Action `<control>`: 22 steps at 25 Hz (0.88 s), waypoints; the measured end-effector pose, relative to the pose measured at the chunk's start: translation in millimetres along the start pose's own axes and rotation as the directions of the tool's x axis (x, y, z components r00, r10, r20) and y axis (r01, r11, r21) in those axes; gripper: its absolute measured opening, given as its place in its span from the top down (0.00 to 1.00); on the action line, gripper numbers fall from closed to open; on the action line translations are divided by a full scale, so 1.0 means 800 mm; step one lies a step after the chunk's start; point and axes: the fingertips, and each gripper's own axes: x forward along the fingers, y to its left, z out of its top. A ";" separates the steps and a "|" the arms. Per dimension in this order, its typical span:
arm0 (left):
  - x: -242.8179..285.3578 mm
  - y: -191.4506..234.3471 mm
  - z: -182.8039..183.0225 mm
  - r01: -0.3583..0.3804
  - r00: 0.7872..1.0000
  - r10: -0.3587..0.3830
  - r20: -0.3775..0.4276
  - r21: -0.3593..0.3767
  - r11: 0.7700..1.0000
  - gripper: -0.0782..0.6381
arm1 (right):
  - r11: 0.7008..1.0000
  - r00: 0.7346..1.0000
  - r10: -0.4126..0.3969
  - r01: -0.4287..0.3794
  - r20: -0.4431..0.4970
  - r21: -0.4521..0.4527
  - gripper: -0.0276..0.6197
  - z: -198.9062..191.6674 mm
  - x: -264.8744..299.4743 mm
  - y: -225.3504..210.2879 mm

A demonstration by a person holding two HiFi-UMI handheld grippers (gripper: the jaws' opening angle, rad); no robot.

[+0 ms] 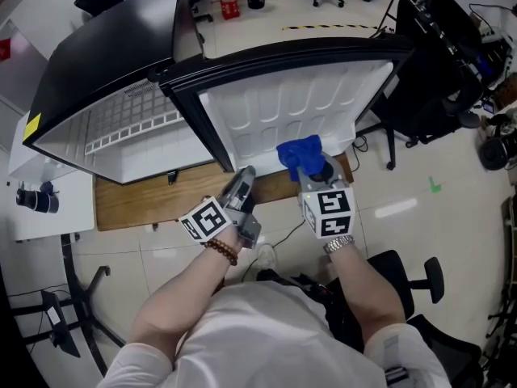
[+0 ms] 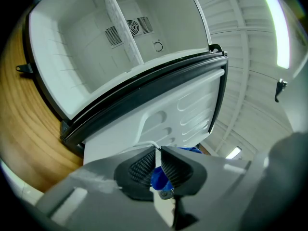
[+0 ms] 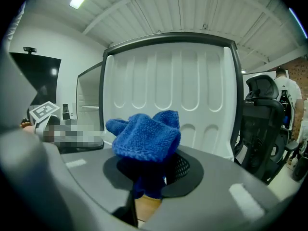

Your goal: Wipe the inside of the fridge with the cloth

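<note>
A small black fridge (image 1: 105, 63) stands with its door open. The door's white ribbed inner liner (image 1: 283, 111) faces me. My right gripper (image 1: 311, 170) is shut on a blue cloth (image 1: 299, 152), which bunches above its jaws just in front of the liner's lower part. In the right gripper view the cloth (image 3: 144, 134) hides the fingertips and the liner (image 3: 168, 85) fills the background. My left gripper (image 1: 245, 178) sits at the door's lower near corner. Its jaws (image 2: 158, 150) stand a narrow gap apart with nothing between them; the cloth shows through the gap. The white fridge interior (image 2: 91, 52) lies beyond.
The fridge rests on a wooden board (image 1: 129, 204). A white table (image 1: 48, 208) stands at the left. A black office chair (image 1: 412, 281) is beside me and another (image 3: 262, 119) stands right of the door. Dark equipment (image 1: 452, 47) is at the far right.
</note>
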 end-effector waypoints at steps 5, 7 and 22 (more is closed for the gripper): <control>0.000 0.000 -0.002 -0.003 1.000 0.003 -0.004 0.006 1.000 0.87 | 0.997 0.997 -0.078 0.078 -0.009 0.002 0.82 -0.006 -0.009 -0.055; -0.001 -0.001 -0.003 -0.001 1.000 0.001 -0.007 0.006 1.000 0.87 | 0.994 0.994 -0.109 0.109 -0.019 0.005 0.82 -0.010 -0.012 -0.077; 0.006 0.006 -0.032 -0.022 0.995 0.023 -0.094 0.018 1.000 0.85 | 0.971 0.966 -0.228 0.235 -0.122 0.046 0.82 -0.057 -0.013 -0.162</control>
